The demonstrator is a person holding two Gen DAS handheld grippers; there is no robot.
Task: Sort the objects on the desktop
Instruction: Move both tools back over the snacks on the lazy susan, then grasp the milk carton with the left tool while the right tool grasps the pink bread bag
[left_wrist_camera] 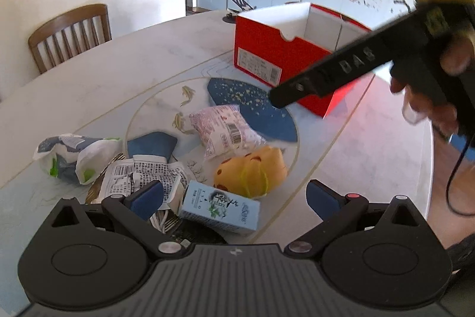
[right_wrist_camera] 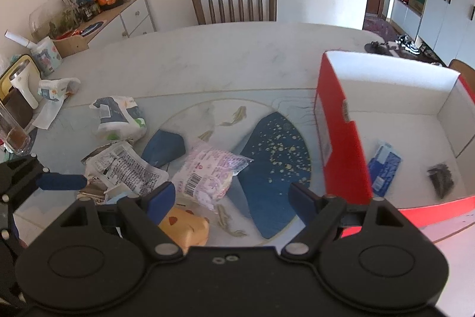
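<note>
Clutter lies on the white bench [right_wrist_camera: 225, 55] ahead of both tools. Left hand-held gripper [left_wrist_camera: 234, 195]: jaws spread wide, nothing between the pads, released. Just beyond its fingertips sits a pale blue carton [left_wrist_camera: 221, 208], lying on its side, with a yellow toy [left_wrist_camera: 252, 171] touching it on the far side. Further out from that, a pink printed packet [left_wrist_camera: 222, 129]; off toward the left finger, a crumpled printed wrapper [left_wrist_camera: 142, 177] and a white-and-green bag [left_wrist_camera: 74, 156]. Well ahead and to the right stands the red box [left_wrist_camera: 267, 55], open at the top. Right hand-held gripper [right_wrist_camera: 231, 198]: jaws likewise wide apart, empty, released. The yellow toy [right_wrist_camera: 187, 228] shows just under its left finger, the pink packet [right_wrist_camera: 207, 174] directly ahead between the fingers. The red box [right_wrist_camera: 338, 138] stands close off its right finger; inside lie a blue packet [right_wrist_camera: 383, 168] and a small dark object [right_wrist_camera: 441, 177], apart from each other. A wooden chair [right_wrist_camera: 234, 2] stands at the far edge of the bench.
</note>
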